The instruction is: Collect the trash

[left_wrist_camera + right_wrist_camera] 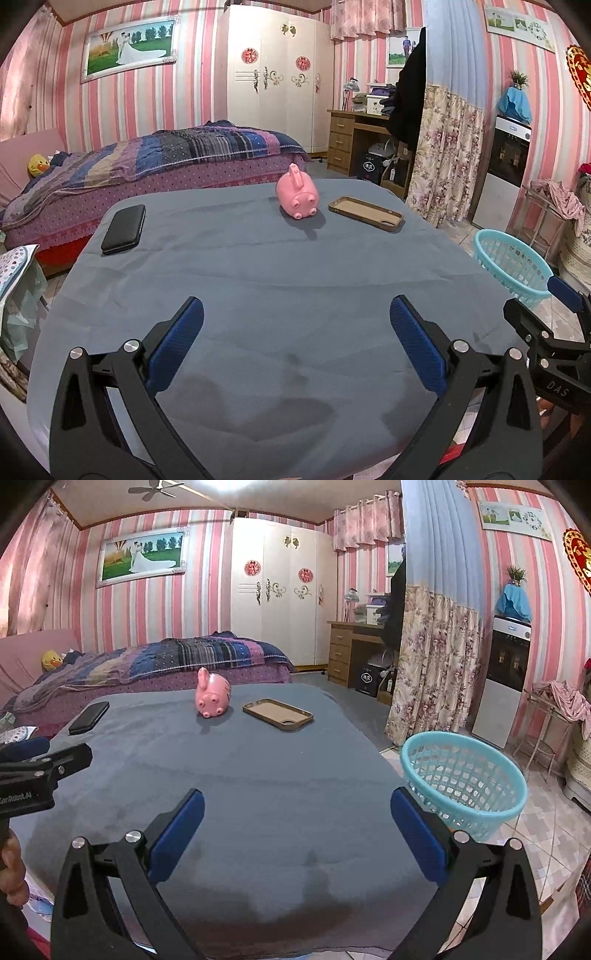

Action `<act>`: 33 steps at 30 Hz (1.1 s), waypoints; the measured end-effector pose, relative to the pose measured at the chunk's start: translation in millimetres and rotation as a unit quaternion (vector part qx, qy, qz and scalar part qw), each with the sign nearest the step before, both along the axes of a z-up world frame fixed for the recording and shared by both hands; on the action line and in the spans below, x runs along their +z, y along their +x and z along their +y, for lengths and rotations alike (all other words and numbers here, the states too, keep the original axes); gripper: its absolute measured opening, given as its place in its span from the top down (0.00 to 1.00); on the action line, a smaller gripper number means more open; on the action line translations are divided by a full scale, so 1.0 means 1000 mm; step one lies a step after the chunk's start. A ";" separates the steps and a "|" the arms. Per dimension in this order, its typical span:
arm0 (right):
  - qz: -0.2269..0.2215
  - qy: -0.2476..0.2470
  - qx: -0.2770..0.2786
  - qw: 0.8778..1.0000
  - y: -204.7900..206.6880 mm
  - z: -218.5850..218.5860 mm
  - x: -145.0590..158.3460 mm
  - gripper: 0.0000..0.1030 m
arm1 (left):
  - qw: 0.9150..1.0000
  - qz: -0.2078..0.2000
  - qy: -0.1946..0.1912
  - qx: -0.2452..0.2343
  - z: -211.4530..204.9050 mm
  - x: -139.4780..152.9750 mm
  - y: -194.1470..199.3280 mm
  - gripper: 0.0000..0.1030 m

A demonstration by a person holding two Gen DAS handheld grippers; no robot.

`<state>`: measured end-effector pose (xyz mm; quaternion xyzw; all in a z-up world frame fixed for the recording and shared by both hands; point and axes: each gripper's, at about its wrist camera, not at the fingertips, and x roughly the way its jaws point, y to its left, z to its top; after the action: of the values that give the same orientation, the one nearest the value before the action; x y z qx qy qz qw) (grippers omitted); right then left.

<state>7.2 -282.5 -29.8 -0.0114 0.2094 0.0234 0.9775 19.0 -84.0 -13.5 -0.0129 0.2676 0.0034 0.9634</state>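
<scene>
1. Hovering over the near part of a counter (258, 295) draped in grey-blue cloth, the left tool (295, 314) has its blue-padded fingers (177, 343) spread wide apart with nothing between them.
2. Beside it, the right tool (297, 805) hangs the same way, fingers (417, 838) parted and empty; each tool shows at the edge of the other's view.
3. Ahead of both tools, toward the far edge of the counter, a pink pig figure (297, 195) lies on the cloth, just left of a tan phone case (365, 213) lying open side up.
4. Far ahead and to the left of the left tool, a black case (124, 229) rests near the counter's left edge, well apart from the pig.
5. Off the counter, to the right of the right tool, a turquoise lattice basket (463, 775) stands on the tiled floor; nothing can be made out inside it.
6. Beyond the counter, a bed (166, 155) with a striped quilt fills the background.
</scene>
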 end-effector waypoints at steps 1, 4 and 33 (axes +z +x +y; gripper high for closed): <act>-0.003 0.002 0.004 1.000 -0.001 0.001 0.000 0.04 | 1.000 0.000 0.001 0.001 0.000 0.000 0.000 0.05; -0.005 -0.001 0.004 1.000 0.000 0.000 0.002 0.04 | 1.000 -0.003 0.006 0.000 -0.002 0.001 -0.001 0.05; -0.009 0.006 0.007 1.000 0.001 -0.004 0.004 0.04 | 1.000 -0.015 0.018 -0.007 -0.005 0.006 -0.005 0.05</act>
<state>7.9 -286.2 -25.4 -0.0076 0.2007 0.0317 0.9791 13.8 -89.4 -7.7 0.0063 0.2532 0.0009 0.9674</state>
